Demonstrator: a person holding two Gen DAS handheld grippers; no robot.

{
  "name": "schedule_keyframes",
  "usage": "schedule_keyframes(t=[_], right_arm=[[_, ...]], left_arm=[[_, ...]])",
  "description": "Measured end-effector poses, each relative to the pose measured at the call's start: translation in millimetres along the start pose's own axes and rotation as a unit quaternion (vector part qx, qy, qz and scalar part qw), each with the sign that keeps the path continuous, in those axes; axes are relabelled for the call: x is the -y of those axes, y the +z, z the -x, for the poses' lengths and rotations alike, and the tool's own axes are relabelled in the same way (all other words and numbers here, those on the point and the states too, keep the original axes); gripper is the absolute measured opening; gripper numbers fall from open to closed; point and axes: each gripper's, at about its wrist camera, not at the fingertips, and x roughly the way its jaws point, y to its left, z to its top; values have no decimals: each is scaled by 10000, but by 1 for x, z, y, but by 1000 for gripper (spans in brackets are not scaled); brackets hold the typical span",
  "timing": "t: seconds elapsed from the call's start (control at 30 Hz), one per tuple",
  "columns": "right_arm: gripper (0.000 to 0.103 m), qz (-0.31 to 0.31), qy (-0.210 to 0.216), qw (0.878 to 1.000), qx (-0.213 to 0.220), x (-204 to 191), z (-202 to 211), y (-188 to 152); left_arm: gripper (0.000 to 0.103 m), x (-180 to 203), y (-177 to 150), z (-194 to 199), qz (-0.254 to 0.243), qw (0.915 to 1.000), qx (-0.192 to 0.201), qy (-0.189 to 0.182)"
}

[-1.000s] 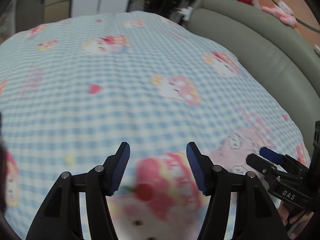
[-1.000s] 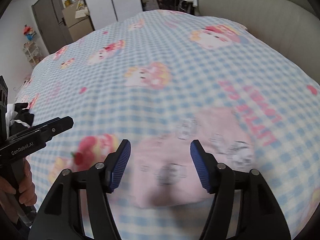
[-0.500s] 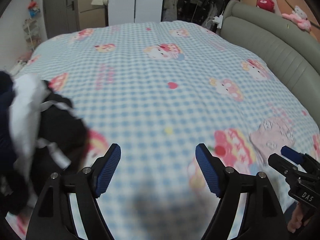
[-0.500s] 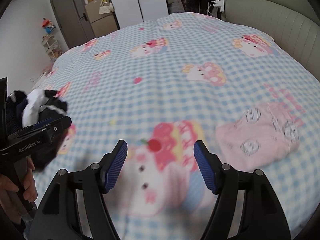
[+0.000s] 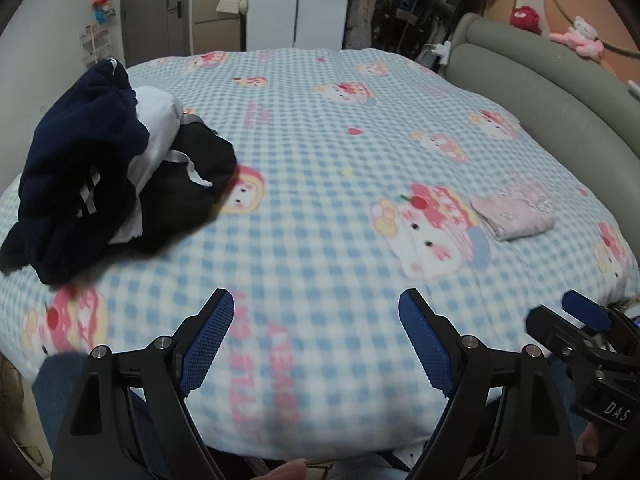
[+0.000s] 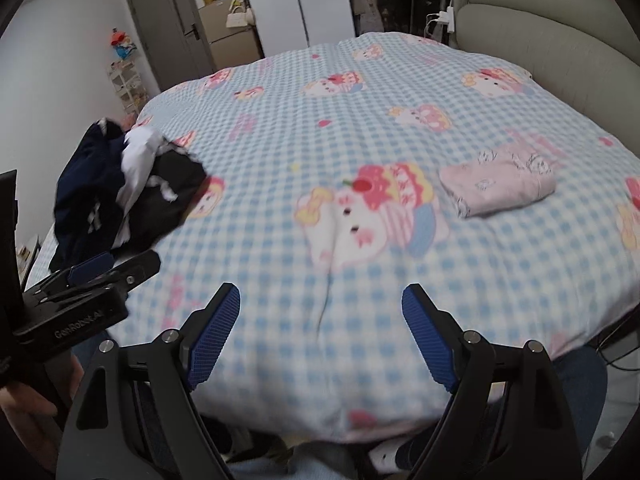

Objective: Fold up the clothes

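Your left gripper [image 5: 316,332] and right gripper [image 6: 320,330], marked "DAS", have just spread wide, both empty; the left is marked "GenRobot.AI".

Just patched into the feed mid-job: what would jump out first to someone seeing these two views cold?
The blue checked blanket with pink cartoon cats covers the whole bed. On its left side sits a dark pile of clothes, navy, black and white, still unfolded. Across on the right lies a small pink folded garment, near the grey headboard. The left gripper and right gripper hang open and empty over the near edge.
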Motion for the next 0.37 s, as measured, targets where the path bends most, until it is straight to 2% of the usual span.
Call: schedule_keyframes(t=[0.07,0.37], right_arm=[[85,13,-22,10000,50,-1,4,-6],[85,-114,-101,9999,1,9,9,-10]], left_arm=[[87,3,-4,3,50,9999,-17,-155],[87,20,-9,16,-163,9998,99,-55]])
